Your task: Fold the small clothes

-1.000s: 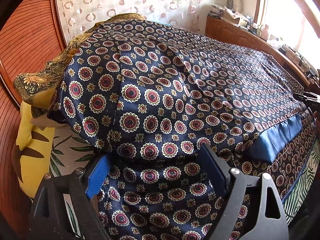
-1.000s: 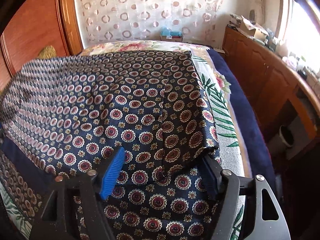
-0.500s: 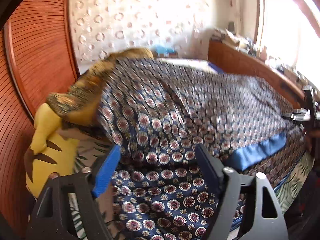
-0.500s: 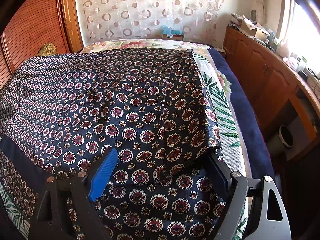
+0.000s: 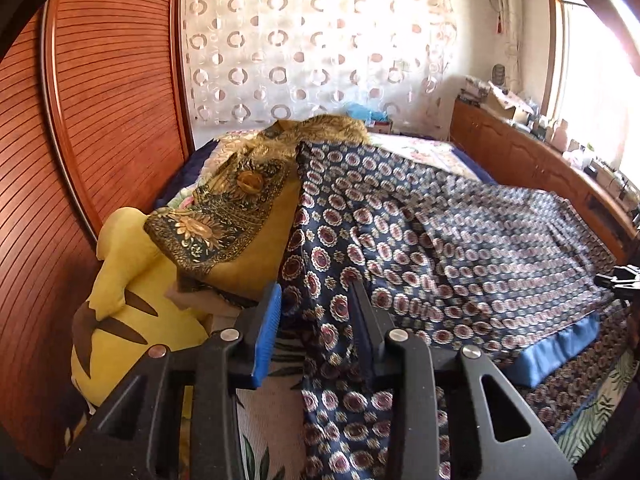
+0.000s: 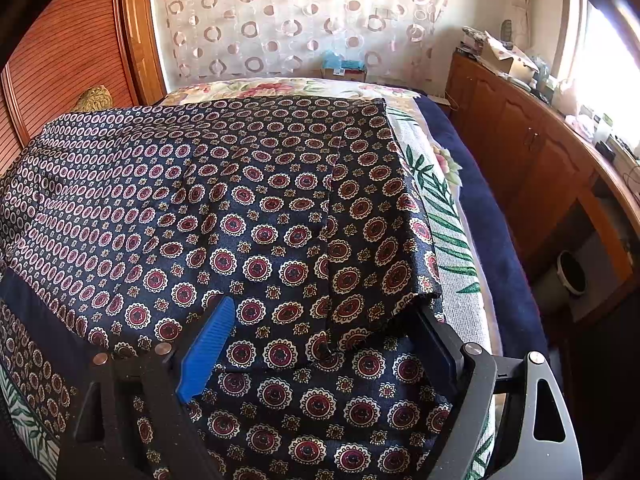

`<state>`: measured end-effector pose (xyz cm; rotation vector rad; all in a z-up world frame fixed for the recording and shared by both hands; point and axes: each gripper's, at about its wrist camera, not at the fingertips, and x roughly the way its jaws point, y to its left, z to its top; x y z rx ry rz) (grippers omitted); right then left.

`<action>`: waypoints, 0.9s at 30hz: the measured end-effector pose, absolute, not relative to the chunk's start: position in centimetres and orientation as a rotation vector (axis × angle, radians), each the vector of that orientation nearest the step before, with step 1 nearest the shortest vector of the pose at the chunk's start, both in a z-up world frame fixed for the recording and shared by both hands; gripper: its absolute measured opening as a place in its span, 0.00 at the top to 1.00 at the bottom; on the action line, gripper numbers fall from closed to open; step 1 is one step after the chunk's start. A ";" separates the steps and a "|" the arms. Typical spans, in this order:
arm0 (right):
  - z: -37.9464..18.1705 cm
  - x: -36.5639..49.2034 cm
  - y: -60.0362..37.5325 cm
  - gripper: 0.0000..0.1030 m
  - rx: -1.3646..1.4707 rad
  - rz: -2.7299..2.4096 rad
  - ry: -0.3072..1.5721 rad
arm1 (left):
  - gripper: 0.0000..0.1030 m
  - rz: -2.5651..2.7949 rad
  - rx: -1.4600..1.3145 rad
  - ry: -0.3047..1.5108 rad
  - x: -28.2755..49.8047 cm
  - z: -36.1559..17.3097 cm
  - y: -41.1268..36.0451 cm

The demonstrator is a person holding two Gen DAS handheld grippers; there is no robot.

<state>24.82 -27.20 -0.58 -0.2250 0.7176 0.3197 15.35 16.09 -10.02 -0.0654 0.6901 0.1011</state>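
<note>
The bed [image 6: 452, 248] is covered with a leaf-print sheet, and the garment [image 6: 248, 216], navy with red medallions, is spread across most of it. In the right wrist view the garment's near part is seen doubled over, a folded edge lying on a lower layer close to the bed's right side. In the left wrist view a blue band [image 5: 556, 350] is seen along the garment's near right edge. A yellow plush [image 5: 120, 292] lies at the bed's left side against the wooden wall panel [image 5: 100, 92], with a gold-patterned cloth [image 5: 224, 216] draped over it, touching the garment's left edge. A wooden cabinet [image 6: 516, 140] stands along the right.

The left hand-held gripper [image 5: 314, 322] is narrowed on a raised bunch of the garment, gathered between its fingers. The right hand-held gripper [image 6: 324, 344] is spread wide, its fingers resting on either side of the folded corner.
</note>
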 end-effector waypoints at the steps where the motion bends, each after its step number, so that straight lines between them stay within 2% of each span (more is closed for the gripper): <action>1: -0.6 24.8 -27.2 0.16 -0.225 0.319 0.717 | 0.70 0.110 -0.067 0.698 15.6 -10.4 16.2; 3: -0.6 24.7 -27.2 0.16 -0.224 0.325 0.717 | 0.99 0.068 -0.088 0.695 15.4 -10.7 16.3; 5: -0.6 24.5 -27.2 0.18 -0.225 0.326 0.715 | 0.99 0.049 -0.087 0.695 15.3 -10.8 16.0; 7: -0.5 24.4 -27.2 0.26 -0.224 0.329 0.708 | 0.99 0.045 -0.071 0.681 14.8 -10.5 15.4; 8: -0.4 24.3 -27.3 0.35 -0.220 0.328 0.704 | 0.99 0.041 -0.070 0.678 14.6 -10.3 15.2; 10: -0.3 24.1 -27.5 0.64 -0.207 0.335 0.691 | 0.99 0.030 -0.073 0.663 13.9 -9.8 14.9; 11: -0.2 24.0 -27.7 0.90 -0.191 0.354 0.685 | 0.99 0.023 -0.074 0.655 13.6 -9.4 14.7; 12: -0.1 24.0 -28.0 0.94 -0.164 0.384 0.679 | 0.99 0.015 -0.079 0.644 13.2 -9.0 14.5; 27: 4.6 19.2 -33.4 0.97 -0.067 0.473 0.528 | 0.99 -0.075 -0.189 0.541 8.8 -4.9 12.9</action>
